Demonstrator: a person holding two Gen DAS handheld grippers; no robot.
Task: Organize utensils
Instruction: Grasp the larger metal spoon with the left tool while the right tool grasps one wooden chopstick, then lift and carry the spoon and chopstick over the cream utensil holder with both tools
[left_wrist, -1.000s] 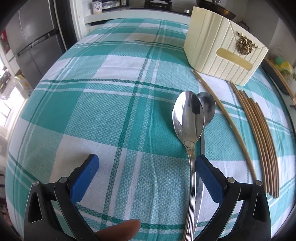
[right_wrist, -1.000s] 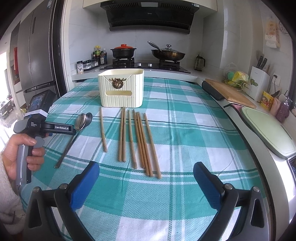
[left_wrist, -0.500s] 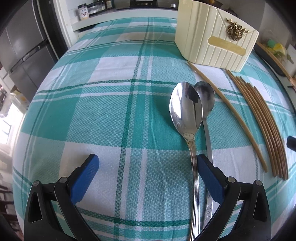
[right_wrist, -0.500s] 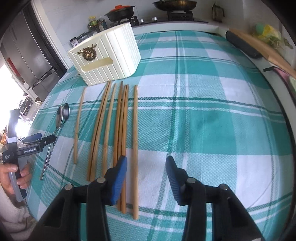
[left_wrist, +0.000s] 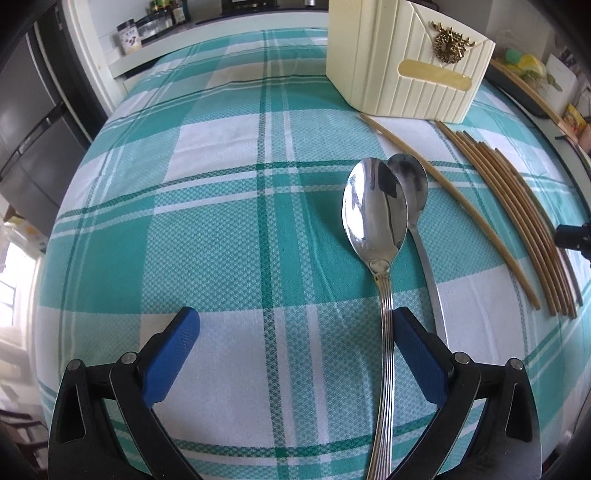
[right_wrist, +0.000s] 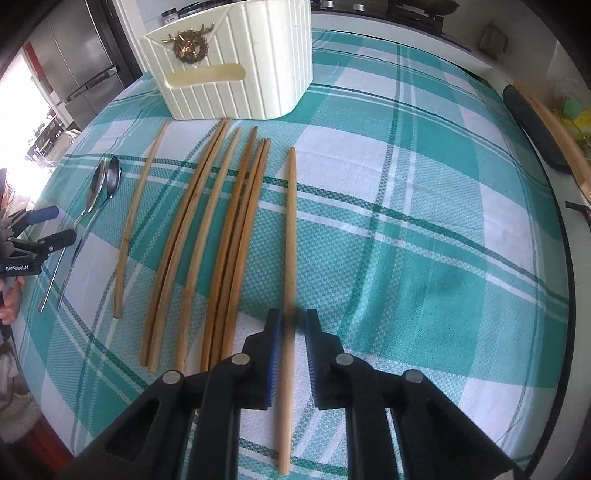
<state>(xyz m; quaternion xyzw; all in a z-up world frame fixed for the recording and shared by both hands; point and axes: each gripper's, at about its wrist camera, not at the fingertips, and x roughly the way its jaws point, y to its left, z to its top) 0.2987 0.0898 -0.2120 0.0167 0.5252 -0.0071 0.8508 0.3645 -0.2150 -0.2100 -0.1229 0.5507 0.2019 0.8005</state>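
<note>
Two steel spoons lie side by side on the teal checked cloth: a large spoon (left_wrist: 375, 225) and a smaller spoon (left_wrist: 410, 181) to its right. My left gripper (left_wrist: 291, 343) is open and low over the cloth, with the large spoon's handle just inside its right finger. Several wooden chopsticks (right_wrist: 221, 229) lie in a row in front of the cream utensil holder (right_wrist: 236, 62). My right gripper (right_wrist: 293, 325) has closed narrowly around the rightmost chopstick (right_wrist: 290, 236), which lies between its blue pads; a small gap shows on each side.
A long wooden board and a dark bar (right_wrist: 532, 125) lie along the right edge of the counter. A fridge (left_wrist: 26, 122) stands beyond the left edge. Jars (left_wrist: 129, 35) sit on the far counter. The left gripper also shows in the right wrist view (right_wrist: 44, 225).
My right gripper dropped toward the cloth, moved over the rightmost chopstick and narrowed its jaws around it. My left gripper moved slightly forward along the spoon handles and stayed open.
</note>
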